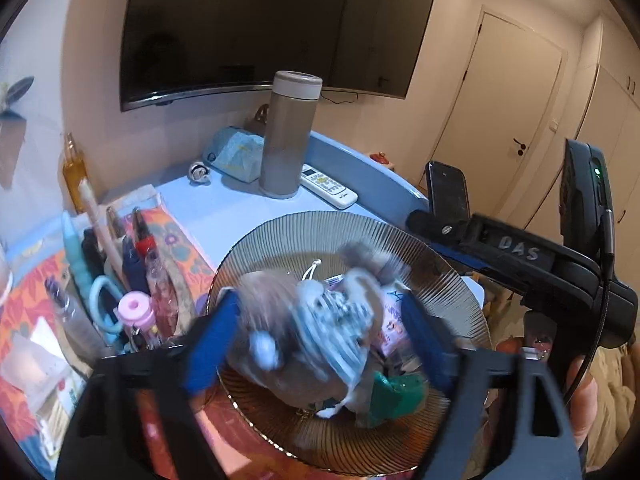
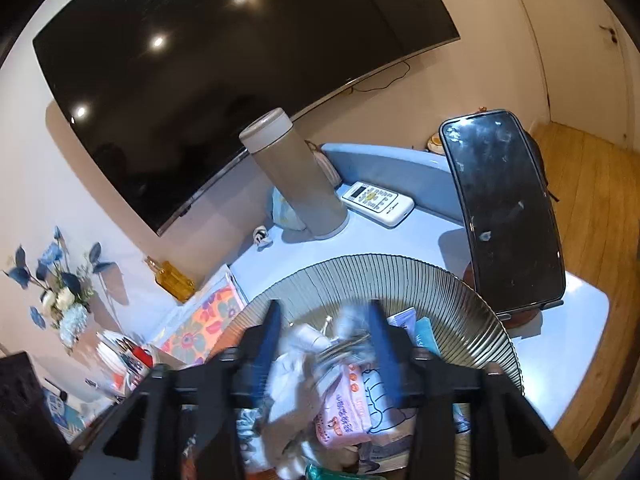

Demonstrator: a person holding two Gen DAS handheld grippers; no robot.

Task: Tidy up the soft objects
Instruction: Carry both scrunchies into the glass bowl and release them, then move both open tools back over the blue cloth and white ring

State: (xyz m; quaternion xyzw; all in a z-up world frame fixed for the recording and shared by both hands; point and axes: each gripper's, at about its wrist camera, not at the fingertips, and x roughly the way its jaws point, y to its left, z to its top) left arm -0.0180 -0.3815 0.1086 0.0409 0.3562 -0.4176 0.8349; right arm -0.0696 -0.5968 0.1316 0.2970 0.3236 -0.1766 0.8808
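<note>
Risk, as judged: blurred plush toy (image 1: 308, 332) may tumble over the near rim of the ribbed glass plate (image 1: 436, 256), since nothing grips it and the heap beneath (pink tissue pack (image 2: 352, 408), green packet (image 1: 396, 394)) sits loose. Left gripper (image 1: 320, 344): blue pads spread wide, toy between them, apparently untouched. Right gripper (image 2: 324, 344): part open, empty, over the same plate, near side of blue table (image 2: 572, 344), tumbler (image 1: 289, 132) far behind.

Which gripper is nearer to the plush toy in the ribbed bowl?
Left. The left gripper brackets the plush toy; the right gripper stands over the pink tissue pack beside it.
</note>
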